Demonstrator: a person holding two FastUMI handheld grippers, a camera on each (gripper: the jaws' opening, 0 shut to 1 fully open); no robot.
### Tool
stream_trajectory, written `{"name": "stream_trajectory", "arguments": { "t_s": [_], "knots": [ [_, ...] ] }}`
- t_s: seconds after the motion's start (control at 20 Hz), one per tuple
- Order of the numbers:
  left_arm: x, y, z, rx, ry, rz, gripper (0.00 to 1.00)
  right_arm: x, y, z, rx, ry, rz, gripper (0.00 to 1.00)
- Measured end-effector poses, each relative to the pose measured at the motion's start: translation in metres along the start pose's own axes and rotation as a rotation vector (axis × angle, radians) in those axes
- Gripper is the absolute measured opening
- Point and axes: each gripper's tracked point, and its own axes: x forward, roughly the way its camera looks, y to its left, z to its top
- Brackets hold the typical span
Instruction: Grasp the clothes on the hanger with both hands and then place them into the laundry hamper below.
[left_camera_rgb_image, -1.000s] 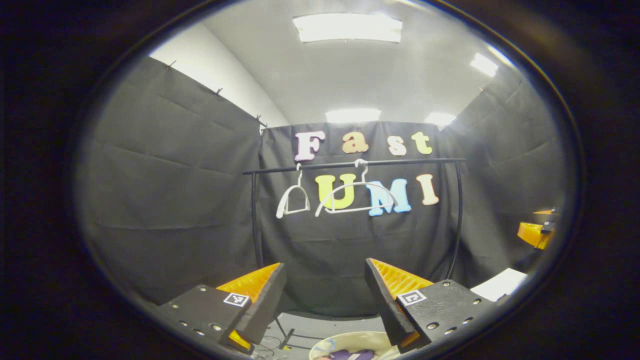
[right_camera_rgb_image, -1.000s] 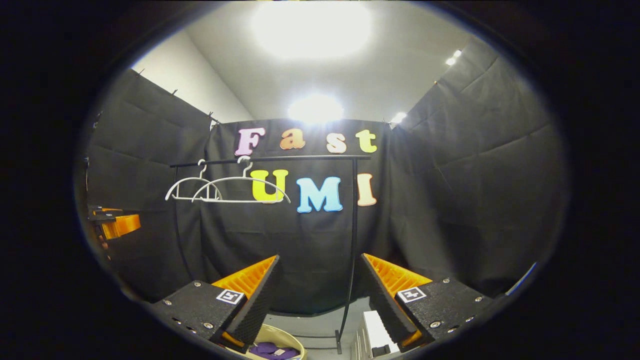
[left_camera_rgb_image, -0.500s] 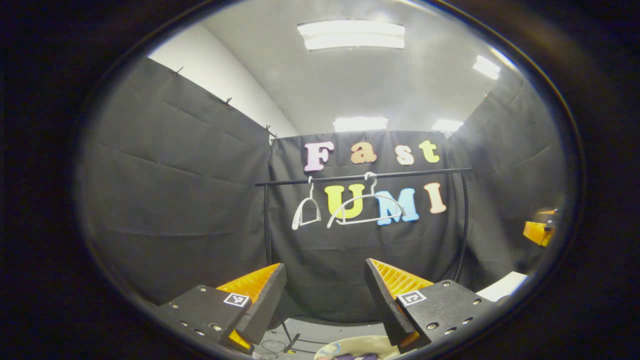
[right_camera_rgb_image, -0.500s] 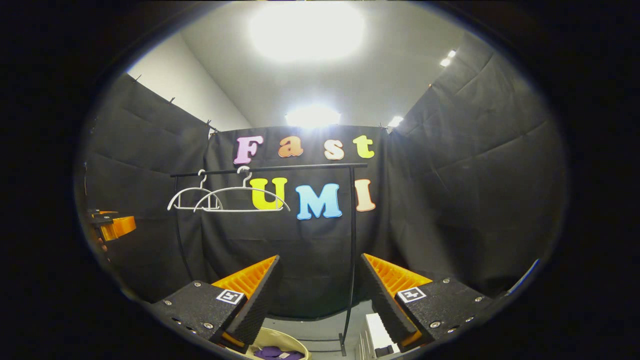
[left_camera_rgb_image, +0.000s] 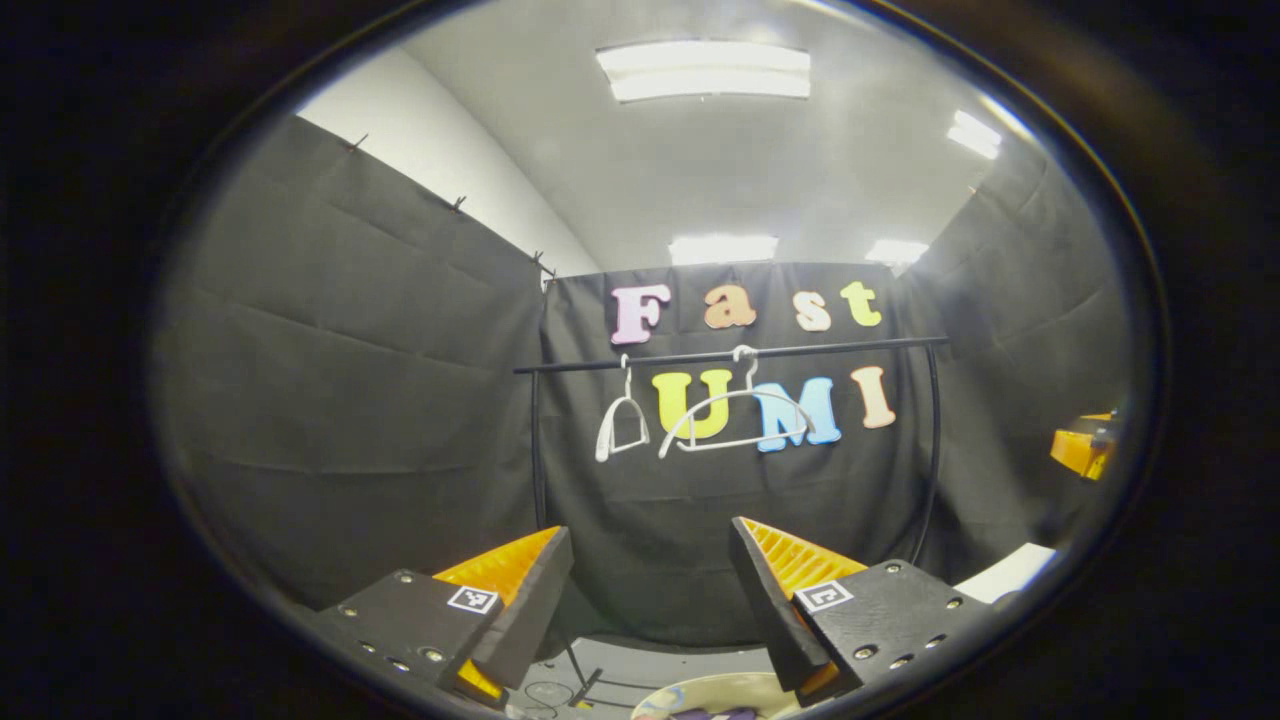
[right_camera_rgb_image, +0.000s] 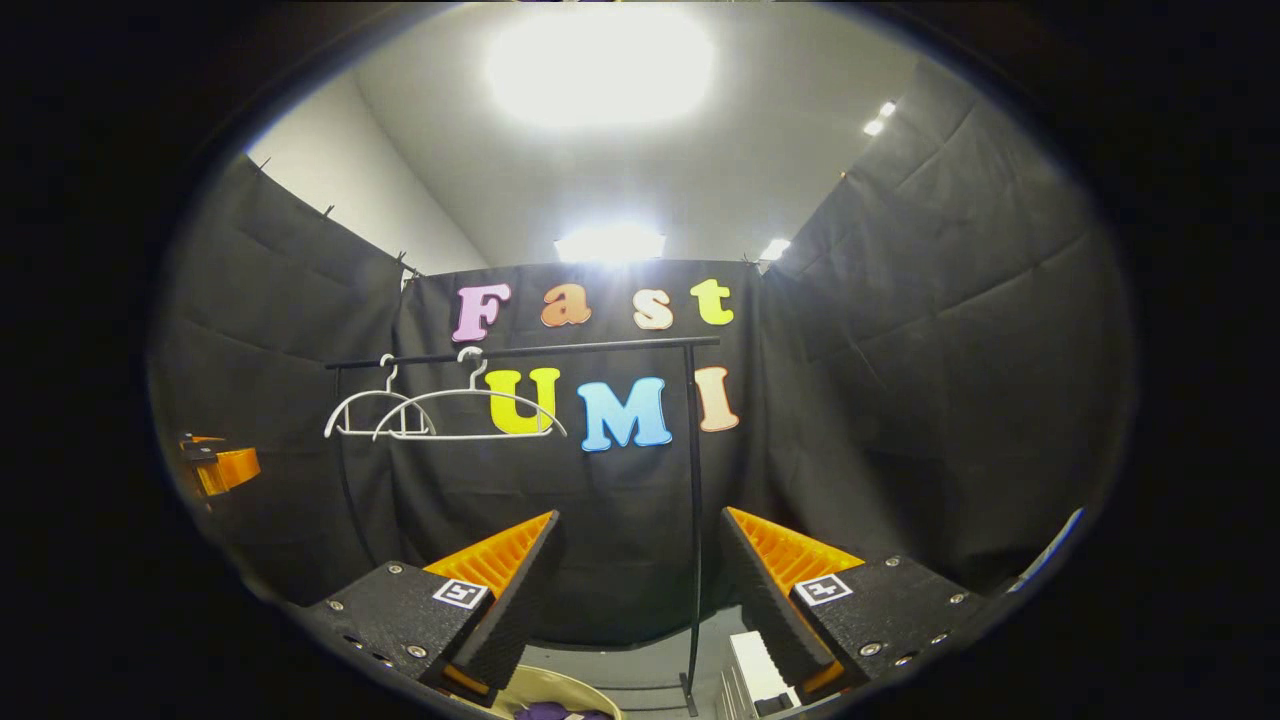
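Two bare white hangers (left_camera_rgb_image: 606, 440) (left_camera_rgb_image: 738, 394) hang on a black rail (left_camera_rgb_image: 800, 349) against the back wall; the right gripper view shows the same hangers (right_camera_rgb_image: 372, 397) (right_camera_rgb_image: 480, 392) and the rail (right_camera_rgb_image: 600, 346). A pale round hamper (left_camera_rgb_image: 700, 688) (right_camera_rgb_image: 560, 688) sits on the floor below, with purple clothes (right_camera_rgb_image: 555, 712) lying in it. My left gripper (left_camera_rgb_image: 650, 530) is open and holds nothing, well back from the rail. My right gripper (right_camera_rgb_image: 640, 520) is open too, nothing between its fingers. Each gripper appears at the edge of the other's view: the right one (left_camera_rgb_image: 1085, 450), the left one (right_camera_rgb_image: 225, 465).
The rail's right upright (right_camera_rgb_image: 693, 520) runs down to a foot on the floor between my right gripper's fingers. A white box-like unit (right_camera_rgb_image: 757, 680) stands beside it, seen as a white slab (left_camera_rgb_image: 1005, 570) from the left. Black cloth walls close in on three sides.
In both views the rail and hangers have slid lower in frame and less of the hamper shows at the bottom edge. Both grippers have stayed open.
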Motion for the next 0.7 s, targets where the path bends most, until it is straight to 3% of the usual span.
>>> {"name": "stream_trajectory", "arguments": {
  "t_s": [0.05,0.2,0.25,0.4,0.7],
  "knots": [
    [0.002,-0.001,0.001,0.001,-0.003,0.001,0.94,0.002,0.0,0.0,-0.001,-0.001,0.0,0.95],
    [0.008,-0.003,-0.001,-0.011,-0.005,0.006,0.86,0.009,0.0,-0.001,-0.011,-0.003,-0.001,0.95],
    [0.011,-0.004,-0.002,-0.017,-0.002,0.004,0.91,0.012,-0.001,-0.002,-0.011,-0.002,-0.001,0.95],
    [0.019,-0.008,-0.006,-0.023,0.002,0.003,0.94,0.019,-0.001,-0.005,-0.009,0.003,-0.003,0.95],
    [0.041,-0.011,-0.009,-0.035,-0.005,-0.005,0.91,0.032,-0.003,-0.007,-0.014,0.006,-0.022,0.95]
  ]
}}
